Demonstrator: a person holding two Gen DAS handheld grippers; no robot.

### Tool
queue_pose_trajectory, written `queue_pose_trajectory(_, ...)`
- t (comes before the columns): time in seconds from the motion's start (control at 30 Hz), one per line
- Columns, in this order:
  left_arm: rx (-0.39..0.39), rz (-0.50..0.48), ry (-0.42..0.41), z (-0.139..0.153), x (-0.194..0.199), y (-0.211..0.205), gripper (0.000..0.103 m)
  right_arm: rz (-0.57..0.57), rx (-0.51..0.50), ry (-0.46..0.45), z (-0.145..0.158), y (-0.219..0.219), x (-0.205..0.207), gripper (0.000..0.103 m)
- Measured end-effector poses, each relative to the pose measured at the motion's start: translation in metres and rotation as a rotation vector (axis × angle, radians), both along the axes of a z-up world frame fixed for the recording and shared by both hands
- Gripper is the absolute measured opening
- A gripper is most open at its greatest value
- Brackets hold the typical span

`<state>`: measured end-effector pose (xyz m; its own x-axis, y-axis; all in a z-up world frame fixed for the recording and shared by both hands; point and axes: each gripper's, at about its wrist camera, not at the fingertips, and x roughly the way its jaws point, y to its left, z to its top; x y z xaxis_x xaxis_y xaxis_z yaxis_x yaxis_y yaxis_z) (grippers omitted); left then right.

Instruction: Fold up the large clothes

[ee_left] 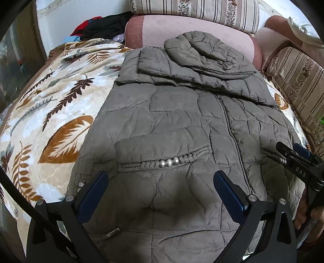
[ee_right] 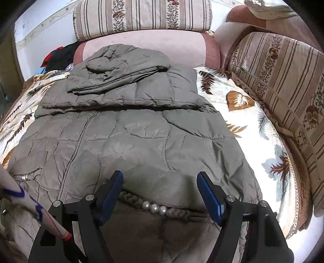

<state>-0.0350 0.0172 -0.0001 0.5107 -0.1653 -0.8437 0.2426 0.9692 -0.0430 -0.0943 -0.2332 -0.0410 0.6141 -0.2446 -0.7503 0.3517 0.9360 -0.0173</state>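
A grey-green quilted jacket (ee_left: 178,121) lies flat on a leaf-patterned blanket (ee_left: 50,105), front up, with its sleeves and hood folded over the chest at the far end. It also shows in the right wrist view (ee_right: 131,137). My left gripper (ee_left: 161,178) is open, hovering just above the jacket's lower left part near a pocket with pearl beads (ee_left: 169,161). My right gripper (ee_right: 160,178) is open above the lower right part, over a braided pocket trim with pearls (ee_right: 155,207). The right gripper also shows at the left view's right edge (ee_left: 293,159).
Striped floral cushions (ee_right: 141,16) and a pink sofa back (ee_right: 162,44) stand behind the jacket; another striped cushion (ee_right: 283,85) lies along the right. A pile of dark and red clothes (ee_left: 101,26) sits at the back left. A white pole with blue marks (ee_right: 30,202) crosses the lower left.
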Motion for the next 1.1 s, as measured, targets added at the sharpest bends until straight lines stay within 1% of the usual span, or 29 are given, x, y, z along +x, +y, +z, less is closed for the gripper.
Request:
queue_pose_trajectory(0.27, -0.005, 0.014, 0.021, -0.009, 0.006, 0.007, 0.103, 0.015, -0.022, 0.027, -0.004, 0.007, 0.006, 0.080)
queue_pose_trajectory(0.7, 0.012, 0.021, 0.047, -0.018, 0.012, 0.005, 0.103, 0.005, -0.005, 0.043, -0.013, 0.002, 0.010, 0.082)
queue_pose_trajectory(0.97, 0.022, 0.031, 0.037, -0.015, 0.011, 0.007, 0.103, 0.003, 0.005, 0.036, -0.013, 0.000, 0.007, 0.083)
queue_pose_trajectory(1.1, 0.042, 0.049, 0.006, -0.004, 0.017, 0.023, 0.103, -0.018, 0.008, 0.029, -0.010, -0.007, 0.001, 0.083)
